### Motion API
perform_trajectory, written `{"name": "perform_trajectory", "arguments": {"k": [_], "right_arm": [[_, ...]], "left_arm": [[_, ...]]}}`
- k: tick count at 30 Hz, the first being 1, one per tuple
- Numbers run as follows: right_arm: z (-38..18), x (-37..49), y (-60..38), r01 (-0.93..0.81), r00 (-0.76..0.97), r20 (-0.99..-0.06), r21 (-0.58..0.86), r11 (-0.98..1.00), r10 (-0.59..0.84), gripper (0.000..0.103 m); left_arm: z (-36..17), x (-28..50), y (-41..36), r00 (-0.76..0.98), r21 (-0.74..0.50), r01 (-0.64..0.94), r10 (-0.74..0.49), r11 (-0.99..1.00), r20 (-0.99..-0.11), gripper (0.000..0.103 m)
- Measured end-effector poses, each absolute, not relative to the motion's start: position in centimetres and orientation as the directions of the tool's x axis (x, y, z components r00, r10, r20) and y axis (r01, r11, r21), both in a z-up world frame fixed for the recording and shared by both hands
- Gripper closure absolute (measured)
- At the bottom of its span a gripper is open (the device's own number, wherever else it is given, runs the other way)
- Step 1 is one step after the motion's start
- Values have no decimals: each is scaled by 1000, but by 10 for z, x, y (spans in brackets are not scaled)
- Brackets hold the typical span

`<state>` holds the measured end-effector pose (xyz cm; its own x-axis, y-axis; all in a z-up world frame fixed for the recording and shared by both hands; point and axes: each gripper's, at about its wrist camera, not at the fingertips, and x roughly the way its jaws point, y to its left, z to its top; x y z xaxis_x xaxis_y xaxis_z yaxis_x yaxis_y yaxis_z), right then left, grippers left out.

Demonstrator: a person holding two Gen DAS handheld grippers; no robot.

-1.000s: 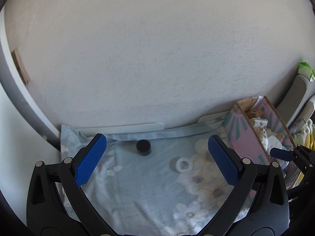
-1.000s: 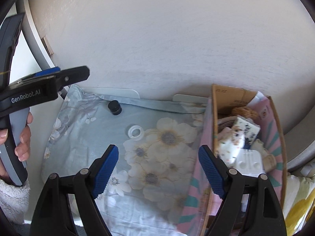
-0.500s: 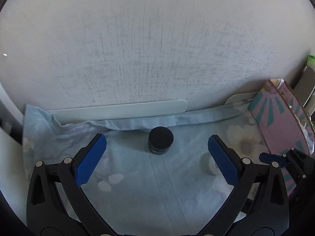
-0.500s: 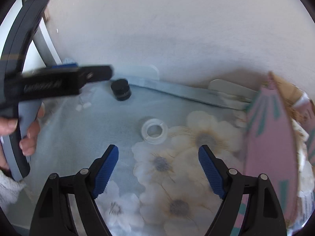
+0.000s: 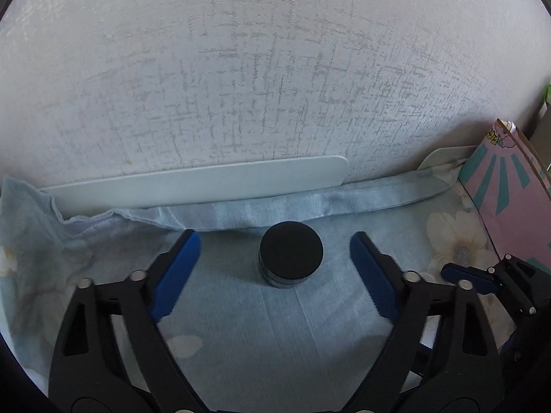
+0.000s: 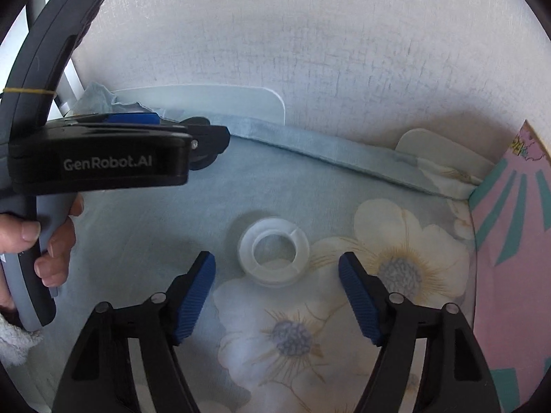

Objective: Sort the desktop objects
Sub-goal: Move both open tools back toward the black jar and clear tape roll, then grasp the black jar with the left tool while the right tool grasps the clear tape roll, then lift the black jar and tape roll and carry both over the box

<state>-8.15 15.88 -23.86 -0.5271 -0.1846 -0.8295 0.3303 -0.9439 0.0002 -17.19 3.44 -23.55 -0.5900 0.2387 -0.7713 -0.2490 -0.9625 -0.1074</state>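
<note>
Blue-padded jaws of the left gripper [image 5: 274, 262] now stand spread either side of the small round black-lidded jar [image 5: 291, 254] on the pale blue floral cloth [image 5: 241, 323] over the bench, having closed in from well back a second ago. Right gripper [image 6: 276, 287], jaws also spread, has likewise come down near the translucent white tape ring [image 6: 274, 255]; both grasps look imminent, the pink patterned cardboard box [image 6: 513, 241] the likely destination

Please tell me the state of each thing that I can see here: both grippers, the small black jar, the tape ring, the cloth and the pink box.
Left gripper: jaws open, empty, either side of the jar.
Right gripper: jaws open, empty, flanking the tape ring.
Black jar: upright, lid on.
Tape ring: lying flat.
Floral cloth: spread out, rumpled at the wall.
Pink box: standing, contents hidden.
</note>
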Motion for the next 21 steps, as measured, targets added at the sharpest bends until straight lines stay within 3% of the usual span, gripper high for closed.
{"name": "perform_trajectory", "arguments": {"k": [4,7,11,13,21], "right_arm": [[-239,-82,156,346,-540,-819,-5,-938,-195,39],[-238,-84,155,355,-543,-815,-6,-935,-201,43],[-236,-83,153,376,-544,-811,-6,-927,-215,55],[-235,-83,152,381,-545,-809,-5,-924,-220,63],[-231,-86,152,366,-532,-819,6,-931,-215,64]], "left_arm": [[-236,-175,33,-580,-121,-251,250,-960,-776,38],[-242,-177,32,-561,-123,-255,251,-959,-789,54],[-243,-173,32,-577,-116,-249,244,-962,-779,69],[-243,-172,32,-582,-111,-245,237,-963,-778,70],[-234,-166,29,-578,-97,-252,231,-963,-783,70]]}}
